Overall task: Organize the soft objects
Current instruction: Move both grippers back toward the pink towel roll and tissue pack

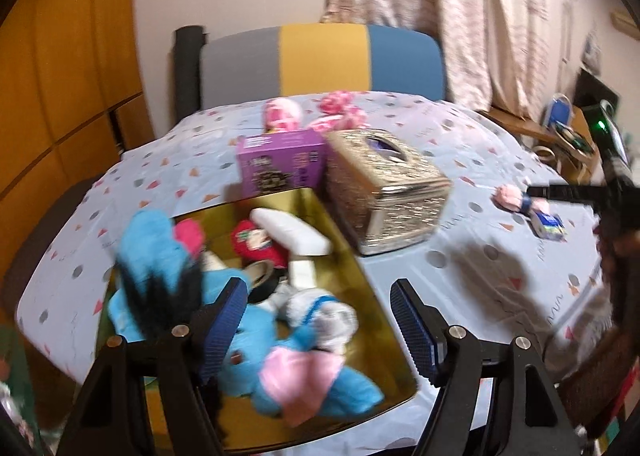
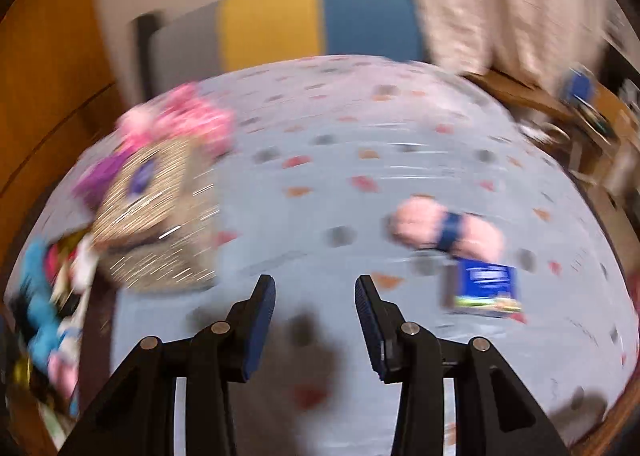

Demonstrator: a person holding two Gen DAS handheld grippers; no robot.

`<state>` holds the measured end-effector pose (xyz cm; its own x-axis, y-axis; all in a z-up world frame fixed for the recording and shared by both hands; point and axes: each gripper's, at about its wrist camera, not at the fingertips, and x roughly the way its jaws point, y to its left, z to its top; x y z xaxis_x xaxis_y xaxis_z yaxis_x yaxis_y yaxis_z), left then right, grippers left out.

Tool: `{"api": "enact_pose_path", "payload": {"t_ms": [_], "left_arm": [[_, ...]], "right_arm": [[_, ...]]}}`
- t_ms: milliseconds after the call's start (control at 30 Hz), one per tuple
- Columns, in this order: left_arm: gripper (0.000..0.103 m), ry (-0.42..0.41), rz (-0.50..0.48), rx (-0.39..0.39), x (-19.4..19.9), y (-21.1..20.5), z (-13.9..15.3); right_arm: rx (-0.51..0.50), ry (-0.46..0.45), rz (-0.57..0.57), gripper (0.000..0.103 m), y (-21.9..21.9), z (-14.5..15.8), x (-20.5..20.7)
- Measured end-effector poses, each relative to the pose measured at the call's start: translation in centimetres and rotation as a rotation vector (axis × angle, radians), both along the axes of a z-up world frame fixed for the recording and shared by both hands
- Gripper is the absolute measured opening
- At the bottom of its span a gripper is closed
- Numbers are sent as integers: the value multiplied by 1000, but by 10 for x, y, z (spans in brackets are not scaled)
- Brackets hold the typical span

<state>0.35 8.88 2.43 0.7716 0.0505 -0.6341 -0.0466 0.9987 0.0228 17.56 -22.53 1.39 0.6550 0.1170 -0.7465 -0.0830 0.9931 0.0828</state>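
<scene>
- Left wrist view has my left gripper (image 1: 318, 330) hanging over the gold tray (image 1: 362, 268), jaws wide apart with nothing pressed between them; the blue plush toy (image 1: 256, 340) lies below in the tray, sprawled over its near end.
- Alongside it in the tray I see a red soft item (image 1: 256, 242) and a white block (image 1: 292, 232), so the tray looks crowded. My worry: another toy dropped on top could roll over the low rim onto the tablecloth (image 1: 460, 256).
- Right wrist view is badly smeared. My right gripper (image 2: 315, 316) shows a clear gap between its pads with nothing in it, bare tablecloth beneath.
- I judge the next target to be the small pink plush with a dark band (image 2: 446, 230), to the right and beyond the fingers, well apart from them. A blue packet (image 2: 486, 286) sits just beside it, maybe touching; the blur stops me telling.
- Risk: closing in at this speed, I could clip the packet or pinch it with the plush and carry a non-soft thing to the tray.
- Risk: the gap looks narrow against that plush; unless I widen first, the fingers may shove it towards the table edge.
- Risk: the shiny tissue box (image 2: 160, 212) stands between plush and tray, so a low carry could knock it.
- More pink toys (image 1: 320, 114) wait at the far edge behind the purple box (image 1: 280, 162), awkward to reach.
</scene>
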Motion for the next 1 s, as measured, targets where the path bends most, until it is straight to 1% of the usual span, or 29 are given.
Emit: {"api": "enact_pose_path", "payload": {"t_ms": [33, 67, 100, 167, 200, 233, 300, 367, 433, 600, 767, 867, 1000], "left_arm": [[77, 4, -22, 8, 4, -8, 0], [77, 7, -34, 13, 6, -12, 0], [77, 12, -51, 19, 9, -17, 0], [77, 20, -88, 33, 16, -29, -1], [77, 22, -101, 42, 20, -34, -1], [78, 26, -117, 46, 25, -41, -1], [78, 27, -149, 43, 33, -54, -1], [78, 27, -181, 51, 40, -67, -2], [78, 29, -211, 60, 48, -81, -3], [78, 59, -263, 64, 71, -111, -11], [78, 100, -301, 60, 92, -136, -24], [78, 111, -326, 60, 104, -151, -29], [78, 129, -368, 40, 124, -170, -34]], "right_arm": [[-3, -12, -68, 42, -17, 0, 6], [-7, -21, -107, 42, -29, 0, 9], [-8, -35, -178, 42, -48, -1, 13], [19, -46, -287, 42, -77, -5, 17], [49, -34, -348, 42, -92, -8, 17], [104, -18, -403, 42, -106, -11, 17], [194, -18, -467, 42, -126, -13, 13], [236, -13, -506, 42, -138, -15, 10], [291, 0, -522, 43, -147, -18, 9], [336, 8, -530, 43, -152, -22, 7], [379, -19, -552, 43, -157, -20, 0], [431, -54, -609, 43, -171, -19, -9], [516, -69, -676, 45, -187, -24, -17]]}}
